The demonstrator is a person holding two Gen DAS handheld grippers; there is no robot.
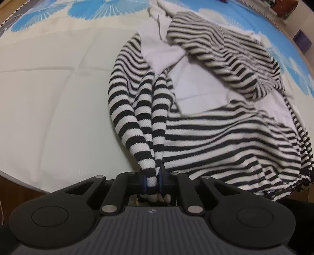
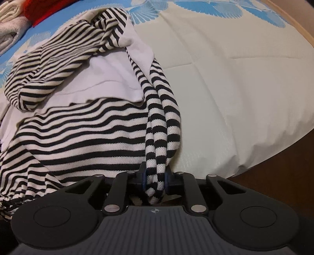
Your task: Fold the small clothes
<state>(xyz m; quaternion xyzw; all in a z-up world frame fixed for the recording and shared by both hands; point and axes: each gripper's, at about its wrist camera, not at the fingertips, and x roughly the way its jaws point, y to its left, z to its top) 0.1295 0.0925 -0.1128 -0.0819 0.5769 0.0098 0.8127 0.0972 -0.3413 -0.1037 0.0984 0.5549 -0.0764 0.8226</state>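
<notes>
A black-and-white striped garment [image 1: 225, 141] with white inner panels lies crumpled on a white quilted bed cover [image 1: 55, 102]. My left gripper [image 1: 152, 179] is shut on a bunched striped edge of it at the near edge of the bed, and the cloth runs taut from its jaws. In the right wrist view the same striped garment [image 2: 82, 133] spreads to the left. My right gripper [image 2: 155, 181] is shut on another bunched striped edge. A striped sleeve [image 2: 49, 64] lies folded over the white part.
The bed cover has a blue flower print [image 1: 98, 9] along its far side. Folded white towels [image 2: 9, 21] and a red cloth [image 2: 43, 9] lie at the far left in the right wrist view. The wooden bed edge and dark floor [image 2: 274, 166] show at the right.
</notes>
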